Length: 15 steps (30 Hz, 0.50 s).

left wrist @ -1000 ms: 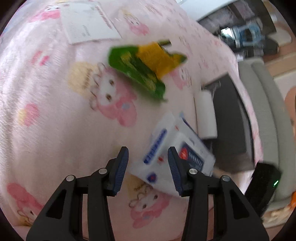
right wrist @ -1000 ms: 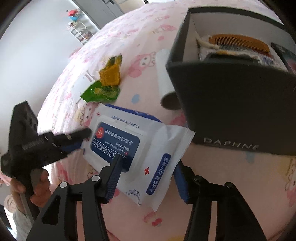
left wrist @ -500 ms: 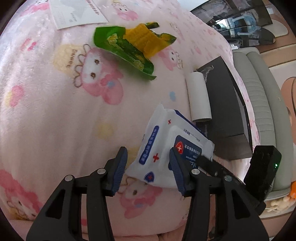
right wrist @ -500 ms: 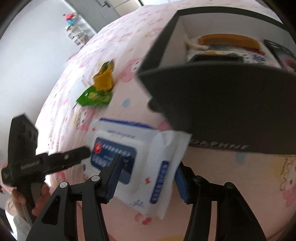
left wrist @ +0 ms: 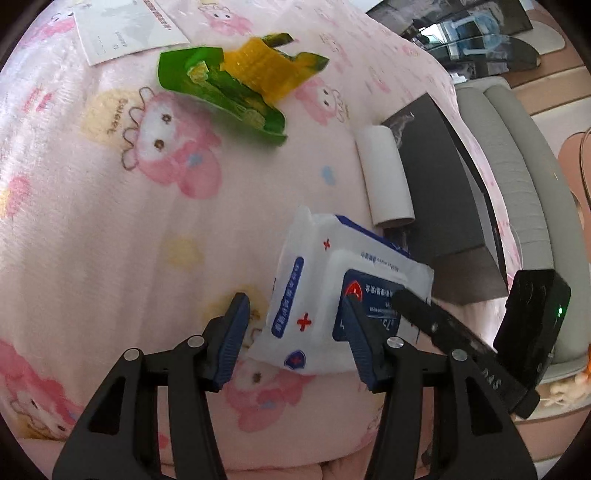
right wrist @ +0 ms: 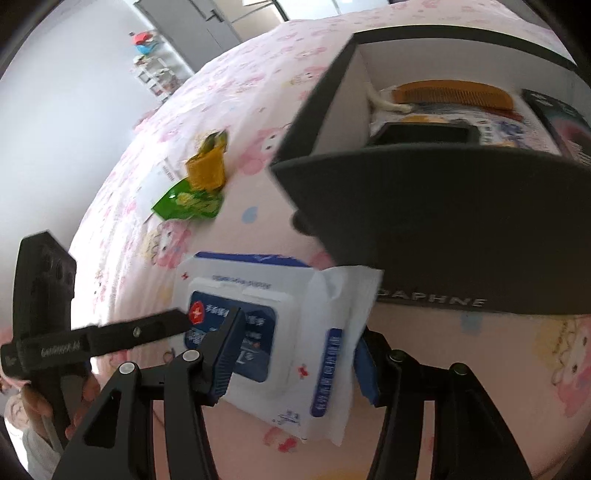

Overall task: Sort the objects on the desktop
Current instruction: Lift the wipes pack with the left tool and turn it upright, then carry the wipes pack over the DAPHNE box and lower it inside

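Wipes pack: white with a blue label, lifted at a tilt just in front of the black box, with one crimped end near the box's front wall.

Right gripper: its blue-padded fingers pinch the pack across its width, one pad on the label side and the other on the far edge. The jaws are opening at this moment, with the pack between them.

Left gripper: fingers spread. In the left wrist view the right-hand pad lies against the label. The left-hand pad stands apart from the pack with blanket showing in the gap. A hand holds its handle at the lower left of the right wrist view.

Surroundings: a pink blanket with cartoon prints carries everything. A white roll lies just beside the box's outer wall. Further out lie a green wrapper and a yellow piece, touching each other, and beyond them a white card. Inside the box, a brown comb rests on printed packets.
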### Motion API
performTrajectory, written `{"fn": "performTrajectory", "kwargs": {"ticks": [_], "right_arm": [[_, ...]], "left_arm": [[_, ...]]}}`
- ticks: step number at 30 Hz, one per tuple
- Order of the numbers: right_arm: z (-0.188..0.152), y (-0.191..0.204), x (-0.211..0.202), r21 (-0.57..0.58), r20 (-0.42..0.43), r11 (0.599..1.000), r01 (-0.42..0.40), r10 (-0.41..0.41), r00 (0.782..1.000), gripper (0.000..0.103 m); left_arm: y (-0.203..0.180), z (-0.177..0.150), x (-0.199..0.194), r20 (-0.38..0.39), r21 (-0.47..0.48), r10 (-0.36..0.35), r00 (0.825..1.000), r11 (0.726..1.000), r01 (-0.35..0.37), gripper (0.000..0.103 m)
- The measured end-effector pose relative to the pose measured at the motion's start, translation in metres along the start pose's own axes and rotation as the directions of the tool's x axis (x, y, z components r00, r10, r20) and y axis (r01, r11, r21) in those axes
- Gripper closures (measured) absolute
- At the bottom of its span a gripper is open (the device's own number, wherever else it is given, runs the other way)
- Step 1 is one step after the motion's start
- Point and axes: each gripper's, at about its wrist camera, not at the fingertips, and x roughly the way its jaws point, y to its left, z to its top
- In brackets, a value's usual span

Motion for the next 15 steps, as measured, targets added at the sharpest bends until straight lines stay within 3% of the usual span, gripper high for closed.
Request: {"fn": "performTrajectory", "kwargs": {"ticks": [7, 15], "right_arm": [[-0.005, 0.013, -0.01, -0.023, 0.02, 0.999, -0.039, 0.039, 0.999, 0.055], [-0.007, 0.02, -0.028, -0.053, 0.043, 0.998, -0.021, 0.023, 0.999, 0.055]], "left_arm": [[-0.025, -0.015, 0.004, -0.007, 0.128, 0.015, 1.0, 0.992, -0.014, 0.05], [-0.029, -0.028, 0.006, -0.012, 0.137, 0.003, 1.0, 0.991, -0.001, 0.05]]}}
